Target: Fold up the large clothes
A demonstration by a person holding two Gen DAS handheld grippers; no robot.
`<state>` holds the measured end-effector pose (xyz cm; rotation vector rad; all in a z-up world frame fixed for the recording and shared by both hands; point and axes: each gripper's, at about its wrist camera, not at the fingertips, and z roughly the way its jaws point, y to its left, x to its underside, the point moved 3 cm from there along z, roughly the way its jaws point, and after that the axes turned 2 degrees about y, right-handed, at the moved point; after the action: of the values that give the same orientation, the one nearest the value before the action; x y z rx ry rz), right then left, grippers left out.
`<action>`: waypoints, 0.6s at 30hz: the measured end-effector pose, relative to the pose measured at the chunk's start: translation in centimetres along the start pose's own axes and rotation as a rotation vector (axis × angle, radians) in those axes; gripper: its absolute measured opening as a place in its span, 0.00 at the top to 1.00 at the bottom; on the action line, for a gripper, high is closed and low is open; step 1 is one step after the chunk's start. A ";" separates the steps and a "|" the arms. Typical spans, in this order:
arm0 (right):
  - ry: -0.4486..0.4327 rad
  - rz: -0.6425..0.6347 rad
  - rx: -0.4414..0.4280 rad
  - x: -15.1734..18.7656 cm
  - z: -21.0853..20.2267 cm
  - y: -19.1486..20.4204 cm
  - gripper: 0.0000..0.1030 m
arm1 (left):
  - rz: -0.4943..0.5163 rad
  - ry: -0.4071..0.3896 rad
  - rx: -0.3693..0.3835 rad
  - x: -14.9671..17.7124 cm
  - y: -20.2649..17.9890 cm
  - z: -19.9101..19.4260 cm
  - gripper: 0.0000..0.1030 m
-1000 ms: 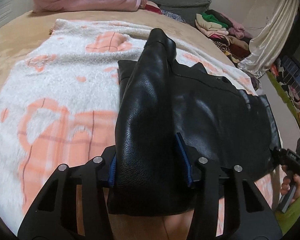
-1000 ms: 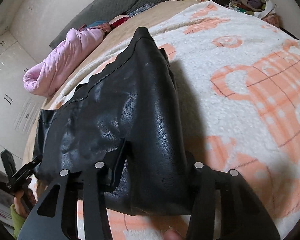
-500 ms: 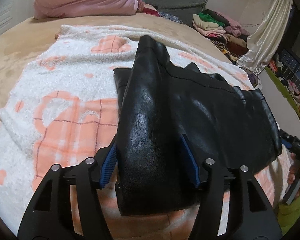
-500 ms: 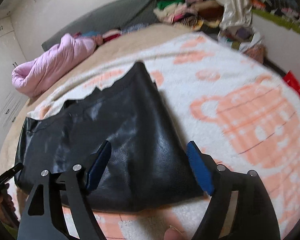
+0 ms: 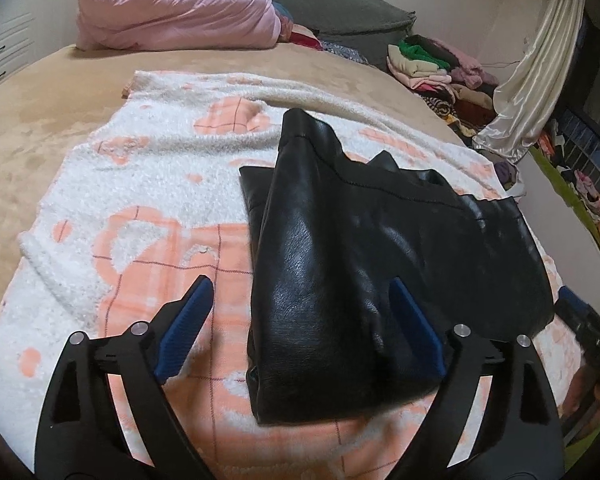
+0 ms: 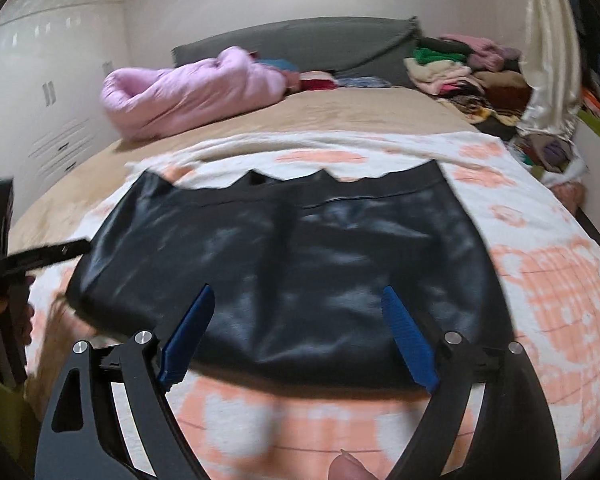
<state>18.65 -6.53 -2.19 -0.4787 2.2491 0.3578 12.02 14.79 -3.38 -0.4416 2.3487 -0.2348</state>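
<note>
A: Nearest, what do the grippers show?
B: The left gripper [image 5: 300, 320] and right gripper [image 6: 296, 332] have just been opening; both jaws spread, pads clear of the glossy black leather garment [image 5: 380, 248].
A: And that lies where?
B: Folded on the fluffy white-and-peach blanket [image 5: 140, 200] (bed-top), rolled pink quilt [image 5: 172, 8] beyond.

we see left gripper [image 5: 300, 314] with jaws just opened wide, blue pads [image 5: 186, 328] clear of black leather garment [image 5: 364, 264]. garment lies folded on white-and-peach blanket [image 5: 140, 208]. right gripper [image 5: 580, 312] at right edge, state unclear. pink duvet [image 5: 176, 8] behind.
</note>
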 end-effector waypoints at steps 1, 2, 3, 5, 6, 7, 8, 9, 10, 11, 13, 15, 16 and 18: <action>0.005 -0.010 -0.010 0.1 0.1 0.6 0.18 | -0.001 -0.002 0.005 0.0 0.0 -0.1 0.18; 0.007 -0.020 -0.019 0.1 0.2 1.3 0.18 | -0.002 -0.006 0.009 -0.1 0.0 -0.2 0.16; 0.010 -0.027 -0.029 0.1 0.3 1.8 0.19 | -0.004 -0.008 0.011 -0.1 0.0 -0.3 0.16; 0.018 -0.041 -0.049 0.2 0.5 2.9 0.33 | -0.007 -0.009 0.022 -0.2 0.1 -0.3 0.15; 0.030 -0.051 -0.056 0.1 0.7 3.5 0.45 | -0.008 -0.007 0.024 -0.2 0.2 -0.1 0.15; 0.045 -0.067 -0.061 0.1 1.1 4.2 0.47 | -0.006 -0.004 0.023 -0.2 0.3 0.0 0.15; 0.052 -0.081 -0.059 0.0 1.5 4.8 0.47 | -0.005 -0.001 0.023 -0.3 0.4 0.3 0.15; 0.051 -0.090 -0.052 -0.1 1.7 5.3 0.47 | -0.006 0.010 0.019 -0.3 0.5 0.8 0.15; 0.053 -0.092 -0.049 -0.1 2.0 5.5 0.47 | -0.008 0.022 0.019 -0.4 0.5 1.2 0.15; 0.060 -0.091 -0.050 -0.3 2.4 5.8 0.48 | -0.011 0.034 0.024 -0.5 0.6 1.5 0.15; 0.085 -0.082 -0.039 -0.4 3.4 6.1 0.53 | -0.020 0.055 0.031 -0.7 0.8 2.4 0.15; 0.116 -0.052 -0.022 -0.6 4.7 5.9 0.54 | -0.021 0.065 0.022 -1.0 0.9 3.1 0.15; 0.151 -0.033 -0.009 -0.5 5.7 5.7 0.55 | -0.017 0.072 0.012 -1.3 0.9 3.5 0.15; 0.217 0.008 -0.005 0.2 7.3 5.1 0.56 | -0.012 0.080 0.006 -1.8 1.1 4.0 0.15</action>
<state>21.01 0.87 -6.57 -0.5330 2.4609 0.3291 15.73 16.27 -5.46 -0.4509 2.4235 -0.2692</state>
